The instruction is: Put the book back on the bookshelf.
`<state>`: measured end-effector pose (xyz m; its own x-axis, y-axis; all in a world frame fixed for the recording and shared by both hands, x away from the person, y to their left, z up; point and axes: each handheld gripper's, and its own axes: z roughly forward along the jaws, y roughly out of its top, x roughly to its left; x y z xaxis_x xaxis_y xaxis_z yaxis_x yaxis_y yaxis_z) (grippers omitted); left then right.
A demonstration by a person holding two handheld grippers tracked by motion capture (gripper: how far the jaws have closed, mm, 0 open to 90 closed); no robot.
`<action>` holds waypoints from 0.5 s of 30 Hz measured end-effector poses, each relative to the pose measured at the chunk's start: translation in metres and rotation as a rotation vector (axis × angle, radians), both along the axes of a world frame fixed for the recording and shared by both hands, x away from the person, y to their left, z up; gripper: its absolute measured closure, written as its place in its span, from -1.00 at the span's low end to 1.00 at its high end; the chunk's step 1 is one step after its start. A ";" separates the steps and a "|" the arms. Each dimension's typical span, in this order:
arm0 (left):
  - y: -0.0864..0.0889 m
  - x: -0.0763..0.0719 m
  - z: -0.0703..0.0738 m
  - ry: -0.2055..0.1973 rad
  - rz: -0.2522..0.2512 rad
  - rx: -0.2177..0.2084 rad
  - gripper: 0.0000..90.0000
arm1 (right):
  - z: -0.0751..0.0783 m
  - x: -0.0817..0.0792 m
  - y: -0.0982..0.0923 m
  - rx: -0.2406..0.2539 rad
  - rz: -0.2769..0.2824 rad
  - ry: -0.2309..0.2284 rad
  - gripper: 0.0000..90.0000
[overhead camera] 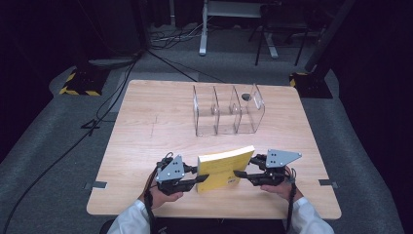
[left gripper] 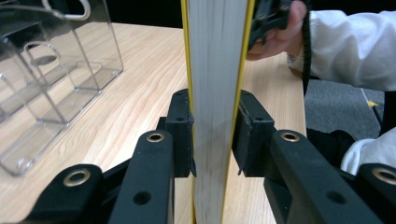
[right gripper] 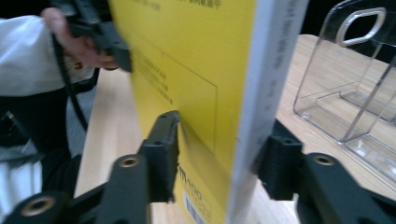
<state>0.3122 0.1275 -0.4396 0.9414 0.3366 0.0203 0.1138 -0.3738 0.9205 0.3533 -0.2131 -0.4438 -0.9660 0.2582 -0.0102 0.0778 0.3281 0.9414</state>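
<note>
Now both hand-held grippers are holding a book (overhead camera: 221, 169) upright on the worktop (overhead camera: 146, 126).
Left hand-held gripper (overhead camera: 197, 176) is clamping the book's page edge; right hand-held gripper (overhead camera: 242, 169) is pinching its opposite end.

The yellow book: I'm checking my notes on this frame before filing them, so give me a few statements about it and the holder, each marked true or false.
1. The yellow book stands upright on the table. True.
2. The left gripper is clamped on the book. True.
3. The book already sits in the clear holder. False: it stands in front of the holder, near the person's edge.
4. The right gripper has a jaw on each side of the book. True.
5. The holder's compartments hold other books. False: they look empty.
</note>
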 end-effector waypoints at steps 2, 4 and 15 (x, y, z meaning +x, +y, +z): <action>-0.002 -0.002 -0.006 0.001 0.021 0.059 0.51 | 0.001 -0.004 -0.002 -0.011 0.016 -0.003 0.39; -0.002 -0.003 -0.013 0.001 0.028 0.097 0.49 | 0.001 -0.009 -0.005 -0.014 0.031 -0.006 0.48; -0.004 0.012 -0.019 0.030 -0.008 0.063 0.43 | -0.002 -0.019 0.004 -0.079 0.128 -0.005 0.51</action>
